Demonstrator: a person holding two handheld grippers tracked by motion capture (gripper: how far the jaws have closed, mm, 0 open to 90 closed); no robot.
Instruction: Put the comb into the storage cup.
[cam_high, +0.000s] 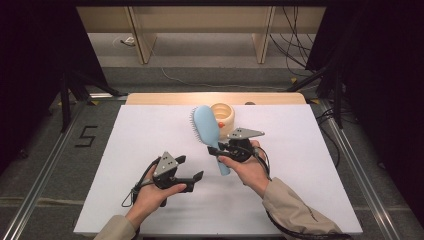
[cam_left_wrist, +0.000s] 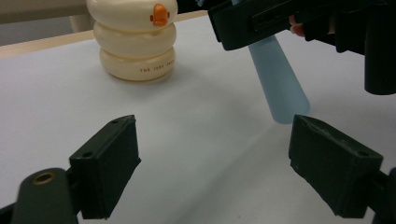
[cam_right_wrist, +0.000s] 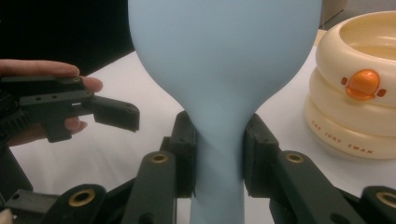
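We judge the pale blue plastic hairbrush (cam_right_wrist: 224, 79) light, stiff and smooth enough to slip, so our right gripper (cam_right_wrist: 218, 158) clamps its narrow neck, head raised ahead, while our left gripper (cam_left_wrist: 212, 163) waits wide apart, empty.

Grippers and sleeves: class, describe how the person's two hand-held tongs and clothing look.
The left tongs and right tongs are black, each with two blocky flat-faced jaws, brass-coloured pivot rings, a grey three-cornered plate on top and a trailing black cable. The person wears beige long sleeves.
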